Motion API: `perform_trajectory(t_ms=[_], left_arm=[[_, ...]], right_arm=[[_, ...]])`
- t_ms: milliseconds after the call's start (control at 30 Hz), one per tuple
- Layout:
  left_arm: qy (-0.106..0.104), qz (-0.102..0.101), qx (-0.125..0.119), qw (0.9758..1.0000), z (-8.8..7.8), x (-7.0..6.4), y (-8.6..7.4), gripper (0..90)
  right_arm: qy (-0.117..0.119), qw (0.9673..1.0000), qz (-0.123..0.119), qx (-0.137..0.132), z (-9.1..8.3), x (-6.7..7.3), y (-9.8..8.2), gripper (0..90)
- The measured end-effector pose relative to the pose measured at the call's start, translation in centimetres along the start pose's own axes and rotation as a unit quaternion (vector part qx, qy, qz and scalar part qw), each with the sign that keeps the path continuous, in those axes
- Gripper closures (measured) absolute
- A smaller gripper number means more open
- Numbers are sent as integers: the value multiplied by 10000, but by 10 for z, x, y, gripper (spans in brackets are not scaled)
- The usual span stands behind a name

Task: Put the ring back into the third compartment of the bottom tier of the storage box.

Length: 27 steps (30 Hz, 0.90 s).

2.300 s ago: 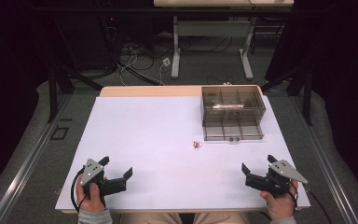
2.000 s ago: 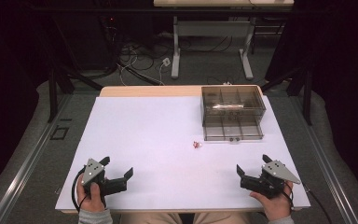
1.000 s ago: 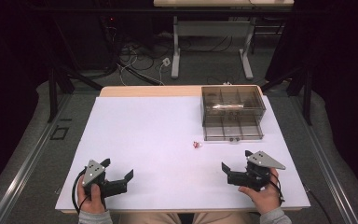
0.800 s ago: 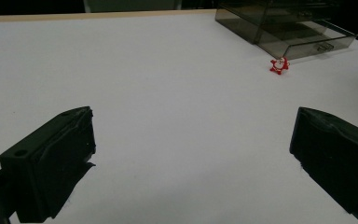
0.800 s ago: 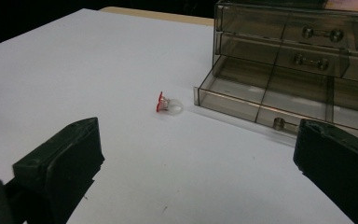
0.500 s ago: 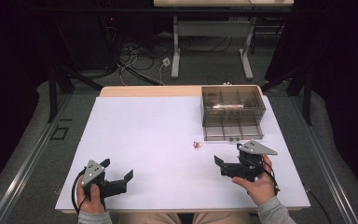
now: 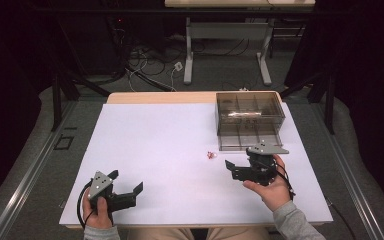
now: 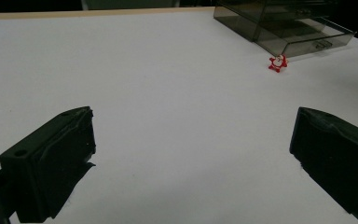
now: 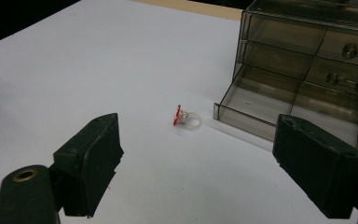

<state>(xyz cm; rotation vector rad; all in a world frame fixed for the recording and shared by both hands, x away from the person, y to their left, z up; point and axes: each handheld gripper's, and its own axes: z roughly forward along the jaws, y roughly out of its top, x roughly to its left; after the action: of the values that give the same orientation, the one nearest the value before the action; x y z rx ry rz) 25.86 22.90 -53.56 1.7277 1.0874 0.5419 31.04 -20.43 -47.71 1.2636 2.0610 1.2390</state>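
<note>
Right gripper view tells you most of it: the little ring [image 9: 187, 118] with the red ornament on it lies on the white surface [image 9: 98, 60], just off the front corner of the smoky drawer box [image 9: 307, 60] and its pulled-out bottom drawer [image 9: 256, 109], near but not touching as far as I can see; it's tipped on its side, red face pointing toward the left of that view and the clear band trailing toward the drawer, so its long axis runs roughly across the gap between the jaws rather than along them.

From the ring outward: the right hand-held gripper [image 7: 240, 169] is clearly the nearer one, sitting just right of and a bit nearer the person than the ring [image 7: 210, 155] in the high view, jaws aimed leftward at it; the ring sits ahead of the jaws and a touch left of centre; those jaws have just been closing a bit but stand wide apart with nothing between them, so my guess is it needs to come forward and settle over the ring before pinching.

Left hand-held gripper [image 7: 127, 189] rests well apart at the near left edge; jaws spread wide, empty; from there the ring [image 8: 277, 62] is far off toward the upper right.
</note>
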Motion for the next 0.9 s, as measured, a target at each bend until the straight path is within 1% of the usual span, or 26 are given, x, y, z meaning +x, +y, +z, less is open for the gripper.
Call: perform_trajectory(t_ms=[133,167,233,300,333,400,433,467,600,700,833,900], left_arm=[[3,-5,0,10000,0,0,0,6],[4,-2,1,10000,0,0,0,6],[2,-2,0,10000,0,1,0,6],[-4,-5,-6,10000,0,1,0,6],[-6,-4,-1,10000,0,1,0,6],[-3,-1,0,10000,0,1,0,6],[-5,-1,-1,10000,0,1,0,6],[-4,-1,2,10000,0,1,0,6],[-6,9,2,10000,0,1,0,6],[-5,17,9,10000,0,1,0,6],[-9,16,6,10000,0,1,0,6],[-13,17,7,10000,0,1,0,6]], right_arm=[[-1,10000,-43,12,4,0,6,150],[22,10000,-30,82,6,-1,11,151],[33,10000,-19,49,7,-1,12,152],[18,10000,-21,82,9,0,15,155],[1,9999,-66,139,12,0,19,155],[-37,9999,-91,134,13,1,20,155],[-75,9998,-107,180,14,1,21,157],[-107,9996,-164,202,16,2,23,161],[-126,9994,-193,270,22,3,26,170],[-134,9991,-264,303,26,5,30,180],[-108,9990,-253,364,33,6,36,200],[-119,9988,-259,391,34,6,37,201]])
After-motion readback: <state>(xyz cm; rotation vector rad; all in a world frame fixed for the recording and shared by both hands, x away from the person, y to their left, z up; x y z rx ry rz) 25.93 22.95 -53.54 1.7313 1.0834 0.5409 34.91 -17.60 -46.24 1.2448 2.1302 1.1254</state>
